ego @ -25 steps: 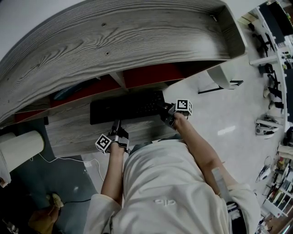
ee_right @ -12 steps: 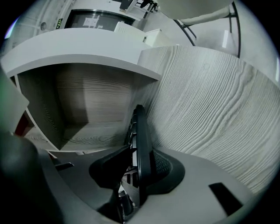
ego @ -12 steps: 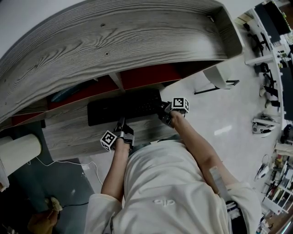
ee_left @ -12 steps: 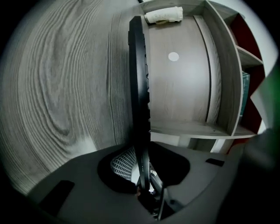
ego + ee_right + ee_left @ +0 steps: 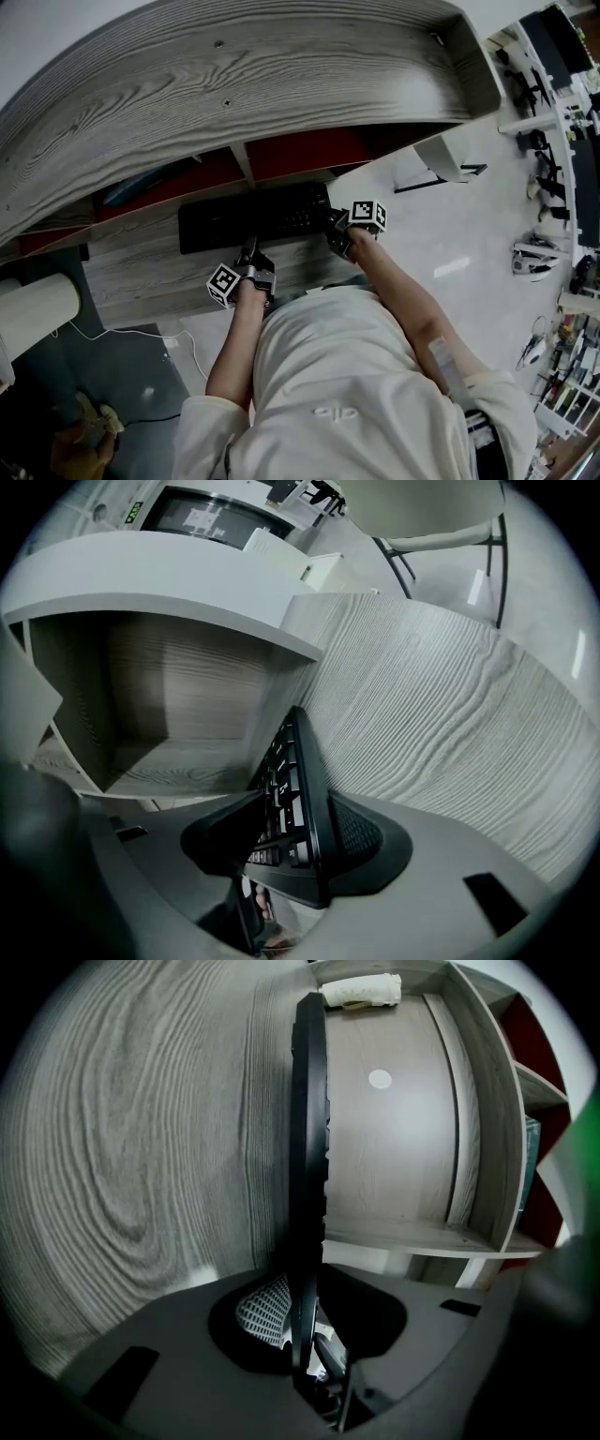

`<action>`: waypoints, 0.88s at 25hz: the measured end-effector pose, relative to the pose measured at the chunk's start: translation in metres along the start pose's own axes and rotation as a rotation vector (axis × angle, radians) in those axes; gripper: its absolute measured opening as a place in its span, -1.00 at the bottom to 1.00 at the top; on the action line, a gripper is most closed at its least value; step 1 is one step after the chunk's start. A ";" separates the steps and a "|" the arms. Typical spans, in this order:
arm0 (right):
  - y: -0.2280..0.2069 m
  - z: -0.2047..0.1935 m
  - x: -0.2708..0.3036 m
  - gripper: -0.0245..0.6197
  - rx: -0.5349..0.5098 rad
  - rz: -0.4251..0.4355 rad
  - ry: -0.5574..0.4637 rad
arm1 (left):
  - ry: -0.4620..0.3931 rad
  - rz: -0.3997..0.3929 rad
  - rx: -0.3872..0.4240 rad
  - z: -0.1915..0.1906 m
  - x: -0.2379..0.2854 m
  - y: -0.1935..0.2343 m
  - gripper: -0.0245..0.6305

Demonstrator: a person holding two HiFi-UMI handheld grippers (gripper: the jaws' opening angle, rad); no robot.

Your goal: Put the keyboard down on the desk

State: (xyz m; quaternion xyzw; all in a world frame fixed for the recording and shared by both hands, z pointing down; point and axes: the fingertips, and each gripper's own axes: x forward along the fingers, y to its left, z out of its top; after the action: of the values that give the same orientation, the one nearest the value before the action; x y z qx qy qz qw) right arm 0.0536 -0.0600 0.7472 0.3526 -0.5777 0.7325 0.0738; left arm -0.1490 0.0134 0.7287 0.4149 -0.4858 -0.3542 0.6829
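Between left gripper's [image 5: 302, 1340] closing jaws, keyboard [image 5: 307, 1147]

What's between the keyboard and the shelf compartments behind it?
Bare desk surface with one small white round spot, shown in the left gripper view.

The keyboard [image 5: 253, 217] is plain black on a desk [image 5: 159, 272] of pale grey wood with fine darker streaks. The shelf top [image 5: 234, 84] at 12 o'clock has the same grey in bold, sweeping grain, above deep red compartment backs [image 5: 300, 152]. The marker cube [image 5: 223, 284] at 7 o'clock of the keyboard shows black squares on white, the shirt [image 5: 347, 375] at 6 o'clock is off-white, the floor [image 5: 450, 234] at 3 o'clock is glossy pale grey and the roll [image 5: 37, 309] at 9 o'clock is white.
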 end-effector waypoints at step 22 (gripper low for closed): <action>-0.028 -0.020 -0.033 -0.44 -0.137 -0.137 0.066 | 0.004 0.054 -0.003 0.001 0.006 0.022 -0.59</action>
State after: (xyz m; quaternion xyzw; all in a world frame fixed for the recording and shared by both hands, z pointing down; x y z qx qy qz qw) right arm 0.0838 -0.0230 0.7480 0.3610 -0.5984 0.6956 0.1667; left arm -0.1469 0.0169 0.7507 0.4014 -0.4949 -0.3358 0.6937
